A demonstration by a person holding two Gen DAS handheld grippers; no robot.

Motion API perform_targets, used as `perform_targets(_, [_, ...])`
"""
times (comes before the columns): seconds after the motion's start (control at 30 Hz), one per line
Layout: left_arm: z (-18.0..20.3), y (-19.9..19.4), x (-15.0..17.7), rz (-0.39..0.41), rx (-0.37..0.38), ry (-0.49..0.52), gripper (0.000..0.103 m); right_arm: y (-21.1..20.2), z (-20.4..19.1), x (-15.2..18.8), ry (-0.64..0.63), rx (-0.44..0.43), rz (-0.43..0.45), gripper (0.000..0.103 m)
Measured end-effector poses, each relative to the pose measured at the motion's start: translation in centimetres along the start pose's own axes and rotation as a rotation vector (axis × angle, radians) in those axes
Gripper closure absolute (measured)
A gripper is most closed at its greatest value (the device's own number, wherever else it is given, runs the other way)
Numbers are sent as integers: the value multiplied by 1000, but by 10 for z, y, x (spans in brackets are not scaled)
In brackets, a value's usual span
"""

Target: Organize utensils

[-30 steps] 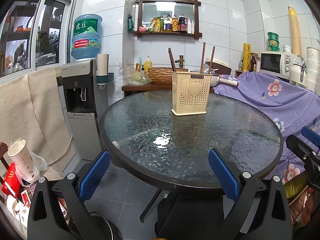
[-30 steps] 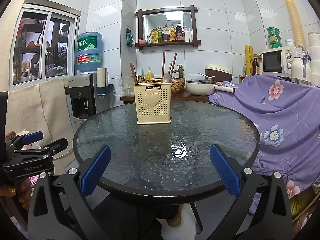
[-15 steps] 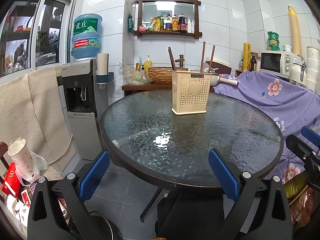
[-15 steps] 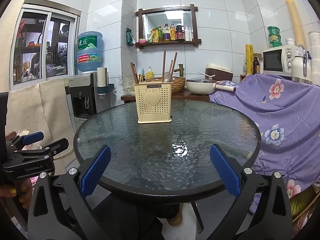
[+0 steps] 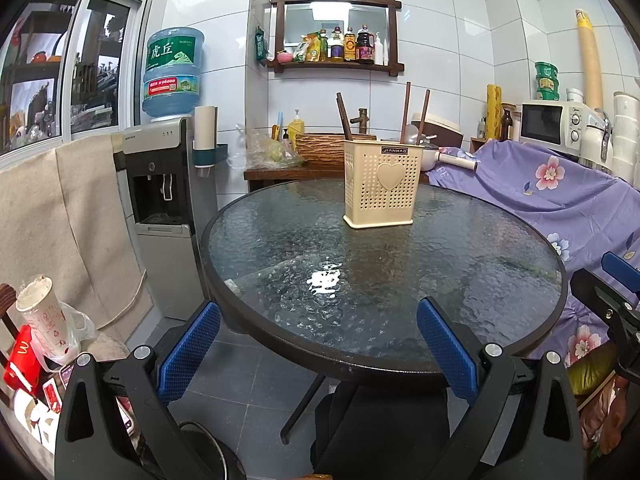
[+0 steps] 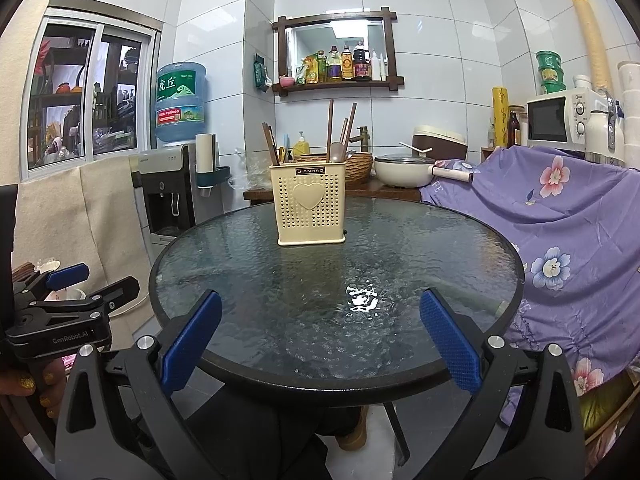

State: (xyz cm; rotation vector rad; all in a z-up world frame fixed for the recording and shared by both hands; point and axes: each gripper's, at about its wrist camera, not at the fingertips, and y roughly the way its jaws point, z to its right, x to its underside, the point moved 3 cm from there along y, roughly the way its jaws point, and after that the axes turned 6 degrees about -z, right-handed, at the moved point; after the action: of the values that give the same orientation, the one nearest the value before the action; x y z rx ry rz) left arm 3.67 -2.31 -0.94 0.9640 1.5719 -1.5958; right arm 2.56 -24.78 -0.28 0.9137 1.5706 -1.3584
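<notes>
Nearest the holder's side of the worktop, the left gripper and the right gripper hung with fingers spread, empty. Farther on, the holder stood upright on the worktop, chopsticks and a spoon inside.

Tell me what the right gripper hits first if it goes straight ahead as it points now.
Probably the cream utensil holder. The open right gripper points over bare glass table toward it, with nothing between; its height against the tabletop is hard to judge.
</notes>
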Motion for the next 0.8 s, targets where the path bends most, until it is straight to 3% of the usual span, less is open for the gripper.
perform_targets(0.8, [1,-2,-4,5,-5,2,7,2,-2,-1,0,-5,-8,6])
